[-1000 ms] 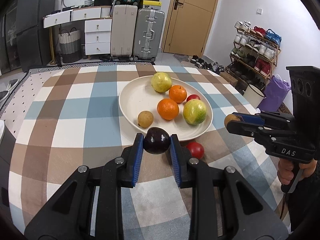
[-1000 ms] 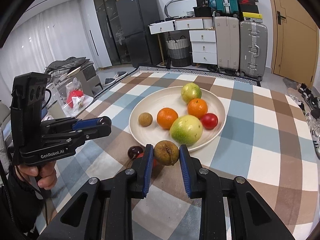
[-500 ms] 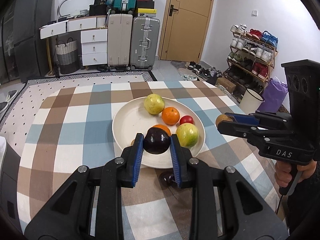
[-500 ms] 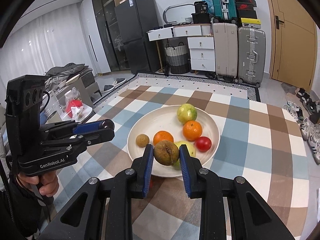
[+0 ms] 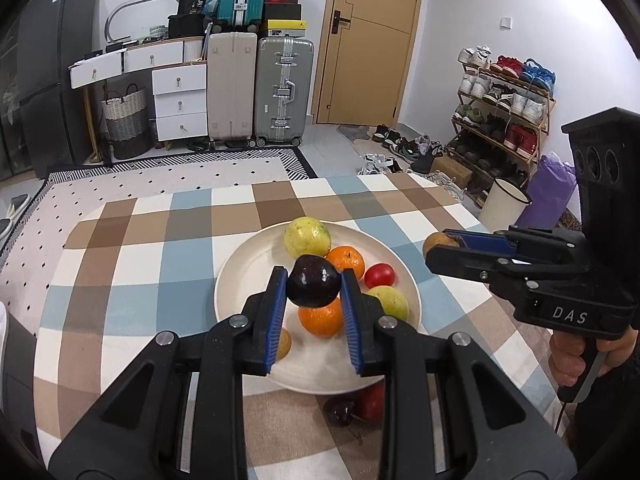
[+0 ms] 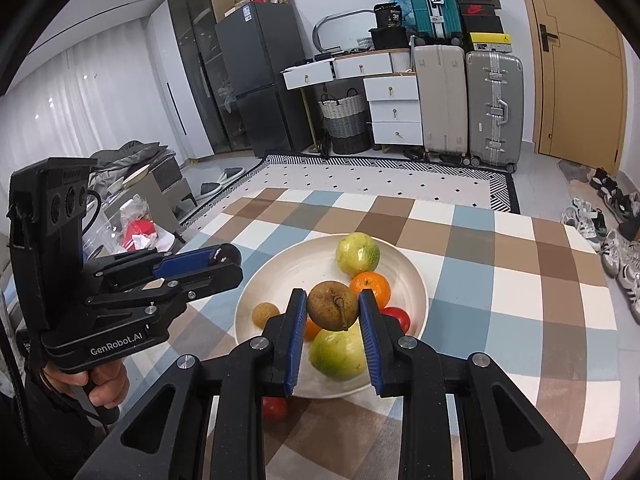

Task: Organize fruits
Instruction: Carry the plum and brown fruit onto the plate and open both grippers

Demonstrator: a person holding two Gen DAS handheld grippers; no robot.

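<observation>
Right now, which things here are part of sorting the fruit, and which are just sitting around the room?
Part of the job:
left gripper holding the dark plum
right gripper holding the brown pear
white plate with fruit on it
red fruit on the checked tablecloth

Just lying about:
suitcases
white drawers
shoe rack
woven basket

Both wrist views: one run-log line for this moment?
left gripper: shut on dark plum | right gripper: shut on brown pear | both above plate | unreleased
</observation>
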